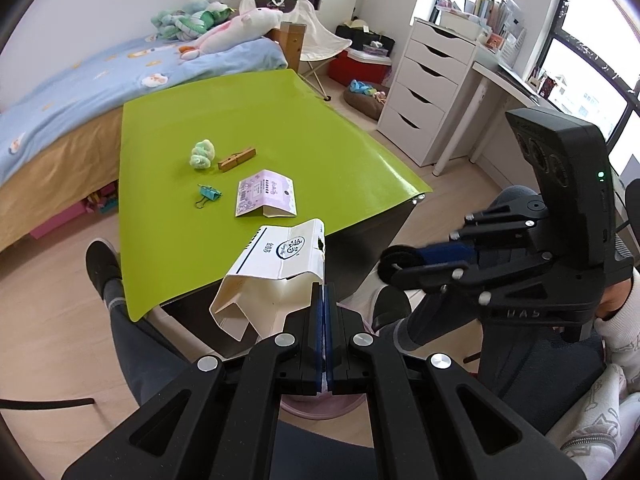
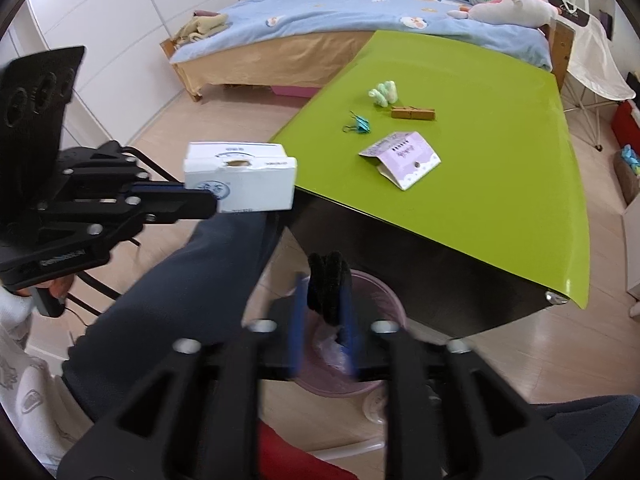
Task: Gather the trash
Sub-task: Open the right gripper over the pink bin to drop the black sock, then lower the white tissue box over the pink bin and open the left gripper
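Note:
My left gripper (image 1: 323, 292) is shut on a white carton box (image 1: 276, 268) and holds it in the air at the near edge of the green table (image 1: 168, 240); the box also shows in the right wrist view (image 2: 240, 178). My right gripper (image 2: 326, 300) is shut on a black fuzzy roll (image 2: 329, 284) above a pink trash bin (image 2: 376, 288); that roll shows in the left wrist view (image 1: 396, 266). On the table lie a purple flattened packet (image 1: 266, 198), a teal binder clip (image 1: 209, 194), a wooden clothespin (image 1: 237, 159) and a green cotton wad (image 1: 203, 155).
A bed (image 1: 80, 92) with plush toys stands behind the table. A white drawer unit (image 1: 424, 92) and desk are at the right. The person's legs and shoes (image 1: 102, 264) are beside the table. The bin holds a plastic liner (image 2: 332, 350).

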Demonstrator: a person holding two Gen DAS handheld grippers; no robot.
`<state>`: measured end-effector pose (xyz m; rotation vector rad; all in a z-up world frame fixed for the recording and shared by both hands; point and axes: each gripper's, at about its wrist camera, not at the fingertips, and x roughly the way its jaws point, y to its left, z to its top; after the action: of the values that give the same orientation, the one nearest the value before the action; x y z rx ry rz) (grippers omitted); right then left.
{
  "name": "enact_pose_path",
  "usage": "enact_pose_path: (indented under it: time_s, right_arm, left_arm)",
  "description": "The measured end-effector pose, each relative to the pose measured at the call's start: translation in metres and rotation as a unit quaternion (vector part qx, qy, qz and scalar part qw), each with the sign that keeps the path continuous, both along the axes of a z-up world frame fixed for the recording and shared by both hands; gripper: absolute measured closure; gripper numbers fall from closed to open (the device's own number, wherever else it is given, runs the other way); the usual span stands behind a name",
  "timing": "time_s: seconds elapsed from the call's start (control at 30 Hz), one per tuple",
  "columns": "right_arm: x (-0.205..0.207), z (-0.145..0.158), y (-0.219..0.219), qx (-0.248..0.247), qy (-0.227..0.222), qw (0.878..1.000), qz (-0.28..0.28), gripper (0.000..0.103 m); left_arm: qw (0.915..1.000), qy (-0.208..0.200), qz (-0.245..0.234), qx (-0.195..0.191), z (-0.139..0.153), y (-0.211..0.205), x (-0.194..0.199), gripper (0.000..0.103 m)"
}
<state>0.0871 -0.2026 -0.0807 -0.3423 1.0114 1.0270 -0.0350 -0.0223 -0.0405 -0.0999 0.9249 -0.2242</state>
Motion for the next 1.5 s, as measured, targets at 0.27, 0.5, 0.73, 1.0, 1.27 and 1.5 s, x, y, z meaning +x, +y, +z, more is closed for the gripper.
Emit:
enact_pose_path:
  time_s: [0.27, 0.5, 0.73, 1.0, 1.27, 1.5]
  right_arm:
    - [0.008, 0.005, -0.013, 0.023, 0.013, 0.999, -0.025, 0.010]
    - [0.012, 0.016, -0.026, 0.029, -0.006, 0.998, -0.058, 0.007]
    - [0.019, 0.022, -0.041, 0.038, -0.008, 0.996, -0.079, 0.007]
    - [0.022, 0.025, -0.050, 0.044, -0.008, 0.995, -0.091, 0.007]
    - [0.022, 0.023, -0.051, 0.045, -0.005, 0.995, -0.093, 0.006]
    - [0.022, 0.020, -0.049, 0.045, -0.002, 0.995, -0.089, 0.005]
  left_arm:
    - [0.9999, 0.008, -0.008, -0.002, -0.003, -0.002, -0.001, 0.103]
    - [0.9996, 0.018, -0.019, -0.006, -0.008, -0.009, -0.003, 0.103]
    - [0.9990, 0.028, -0.036, -0.004, -0.012, -0.021, -0.004, 0.103]
    - [0.9982, 0.035, -0.049, 0.000, -0.013, -0.028, -0.003, 0.102]
    - [0.9984, 0.041, -0.040, -0.001, -0.023, -0.027, 0.000, 0.040]
    - [0.9996, 0.027, 0.006, 0.002, -0.023, -0.010, 0.000, 0.008]
